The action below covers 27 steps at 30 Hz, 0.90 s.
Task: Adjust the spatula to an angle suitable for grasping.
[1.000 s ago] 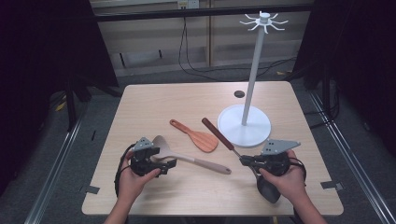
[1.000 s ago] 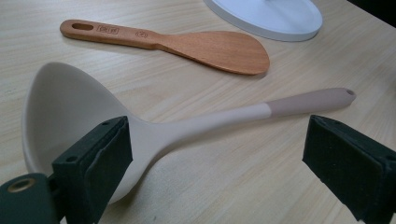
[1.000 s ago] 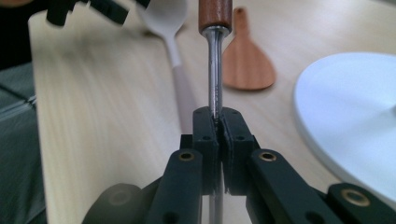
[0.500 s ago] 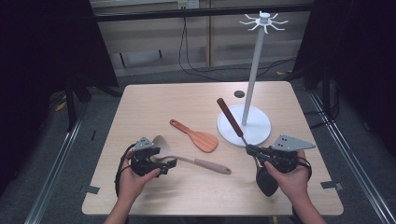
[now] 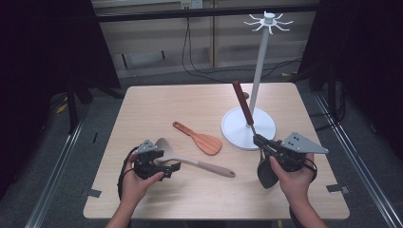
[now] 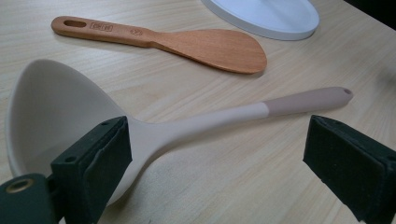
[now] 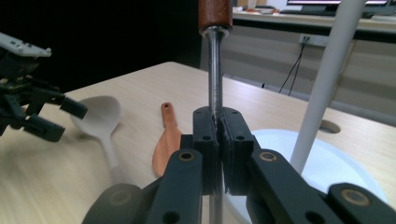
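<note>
- We hold the right tongs clamped on the metal shank of a dark spatula; in the right gripper view the jaws press together on the shank just below the brown wooden handle.
- The spatula is lifted off the surface, handle tilted up toward the pole of the white rack, blade hanging below our right hand.
- We hold the left tongs wide open, low over the surface, with one jaw at either side of the neck of the beige ladle; neither pad touches it.
- The ladle lies flat on the surface, bowl toward our left hand, handle pointing right.
- The wooden rice paddle lies flat between the ladle and the rack base, apart from both.
- Progress, as we judge it: the work appears to be hanging utensils on the rack. No utensil hangs from the hook crown. One is in the air, not yet hooked; two remain to be lifted.
- Count: three utensils (one spatula, one ladle, one paddle); one rack; two tongs.
</note>
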Tool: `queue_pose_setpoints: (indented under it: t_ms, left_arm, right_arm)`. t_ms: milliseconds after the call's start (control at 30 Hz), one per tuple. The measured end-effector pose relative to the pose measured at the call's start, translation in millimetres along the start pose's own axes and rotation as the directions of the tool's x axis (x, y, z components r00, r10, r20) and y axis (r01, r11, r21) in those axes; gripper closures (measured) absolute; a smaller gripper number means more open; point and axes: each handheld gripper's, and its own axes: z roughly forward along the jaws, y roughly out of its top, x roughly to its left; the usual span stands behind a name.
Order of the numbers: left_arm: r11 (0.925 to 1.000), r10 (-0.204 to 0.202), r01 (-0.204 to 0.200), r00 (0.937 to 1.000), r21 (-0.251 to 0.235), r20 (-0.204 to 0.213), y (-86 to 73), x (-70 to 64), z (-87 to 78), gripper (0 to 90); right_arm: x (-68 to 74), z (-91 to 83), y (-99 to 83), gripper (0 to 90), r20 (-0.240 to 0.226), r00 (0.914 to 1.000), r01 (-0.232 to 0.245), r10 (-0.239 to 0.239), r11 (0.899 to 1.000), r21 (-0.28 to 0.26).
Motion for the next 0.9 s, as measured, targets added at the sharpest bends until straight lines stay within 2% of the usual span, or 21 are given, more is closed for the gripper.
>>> queue_pose_setpoints:
  t_ms: [33,367,433,600,667,900]
  left_arm:
    - [1.0,-0.002,0.002,1.0,0.0,0.001,0.1,0.2,0.3,7.4]
    - [1.0,0.002,-0.002,1.0,0.0,0.009,1.7,-0.7,2.5,7.5]
    - [1.0,0.005,-0.005,0.9999,-0.001,0.011,2.2,-0.9,2.8,7.5]
    - [1.0,0.009,-0.009,0.9999,-0.001,0.009,3.4,-1.0,3.2,7.5]
    - [1.0,-0.002,0.002,0.9999,-0.006,0.015,3.1,-1.2,3.1,7.5]
    - [1.0,-0.005,0.005,0.9999,-0.007,0.014,3.7,-2.2,3.2,7.5]
  right_arm:
    - [0.3,1.5,1.6,86.0,0.01,0.9999,-0.006,0.006,1.0,-0.019]
    - [3.3,3.7,8.4,85.9,0.062,0.998,-0.01,0.014,0.997,-0.072]
    - [4.2,2.3,11.2,85.9,0.085,0.9964,0.011,-0.003,0.996,-0.088]
    - [4.6,-0.6,14.7,85.9,0.105,0.9945,0.012,0.001,0.993,-0.116]
    - [4.9,-1.2,16.1,85.9,0.108,0.9941,0.014,-0.001,0.992,-0.125]
    - [6.3,-4.3,21.8,85.9,0.153,0.9883,0.024,0.003,0.985,-0.173]
